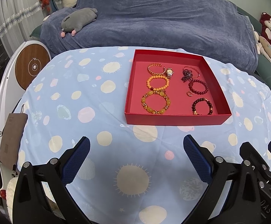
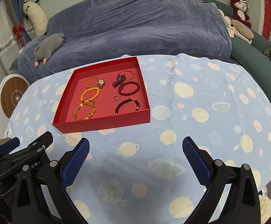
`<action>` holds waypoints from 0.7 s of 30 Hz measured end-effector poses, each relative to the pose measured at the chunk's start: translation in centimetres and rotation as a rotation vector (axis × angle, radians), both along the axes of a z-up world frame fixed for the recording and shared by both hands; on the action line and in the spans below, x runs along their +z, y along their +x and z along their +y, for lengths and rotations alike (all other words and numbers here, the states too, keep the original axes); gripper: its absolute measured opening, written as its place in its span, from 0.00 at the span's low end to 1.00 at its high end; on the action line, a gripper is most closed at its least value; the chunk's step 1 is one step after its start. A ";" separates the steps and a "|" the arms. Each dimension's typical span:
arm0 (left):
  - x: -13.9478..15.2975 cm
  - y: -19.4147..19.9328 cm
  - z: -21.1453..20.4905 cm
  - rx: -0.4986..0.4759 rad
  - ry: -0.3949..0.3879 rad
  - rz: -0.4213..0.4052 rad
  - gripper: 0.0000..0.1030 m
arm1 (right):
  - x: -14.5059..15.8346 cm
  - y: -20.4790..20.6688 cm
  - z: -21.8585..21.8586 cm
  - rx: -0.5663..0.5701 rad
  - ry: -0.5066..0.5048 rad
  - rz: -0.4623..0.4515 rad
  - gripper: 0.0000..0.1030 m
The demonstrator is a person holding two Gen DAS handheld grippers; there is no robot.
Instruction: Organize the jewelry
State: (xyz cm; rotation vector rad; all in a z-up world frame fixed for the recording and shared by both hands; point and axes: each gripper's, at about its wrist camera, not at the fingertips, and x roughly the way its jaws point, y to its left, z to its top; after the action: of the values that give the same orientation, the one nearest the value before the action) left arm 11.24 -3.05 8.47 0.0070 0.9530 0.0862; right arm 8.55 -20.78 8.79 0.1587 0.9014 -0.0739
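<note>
my left gripper point(image 1: 136, 145) hangs over the tablecloth point(image 1: 90, 130) with its two blue-padded fingers spread wide and nothing between them. my right gripper point(image 2: 135, 145) sits just beside it, likewise spread wide and holding nothing; each one shows at the edge of the other's view.

my landmark is the red box point(image 1: 176, 120), one shallow open tray resting on the cloth ahead of both grippers, well apart from the fingertips. all the jewelry lies inside it. i count six bracelets. three run down the box's left half: a gold link bangle point(image 1: 155, 69) at the far end, an orange bead bracelet point(image 1: 157, 83) in the middle, a chunky yellow bead bracelet point(image 1: 156, 103) at the near end. three are in the right half: a thin red bangle point(image 1: 191, 68) at the far end, a dark red bead bracelet point(image 1: 198, 88) in the middle, a dark brown bead bracelet point(image 1: 202, 106) by the near wall. i also count one wristwatch point(image 1: 169, 73) touching the gold bangle, one dark beaded tangle point(image 1: 186, 75) lying on the thin bangle, and one small ring point(image 1: 189, 93) just beside the dark red bracelet.

beyond the box stands a blue-covered sofa point(image 1: 154, 18) with one grey plush toy point(image 1: 78, 21) on it.
</note>
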 end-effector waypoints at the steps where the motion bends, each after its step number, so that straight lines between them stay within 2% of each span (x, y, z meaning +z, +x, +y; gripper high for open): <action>1: 0.0 0.0 0.0 0.004 0.007 -0.005 0.93 | -0.1 0.0 -0.1 0.001 0.000 0.000 0.93; 21: 0.0 -0.1 -0.2 -0.002 0.004 -0.009 0.93 | -0.3 0.0 0.0 0.003 -0.006 0.001 0.93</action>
State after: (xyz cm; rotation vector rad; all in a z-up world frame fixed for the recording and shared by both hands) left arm 11.16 -3.20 8.50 0.0111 0.9441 0.0857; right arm 8.60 -20.73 8.53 0.1519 0.9029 -0.0735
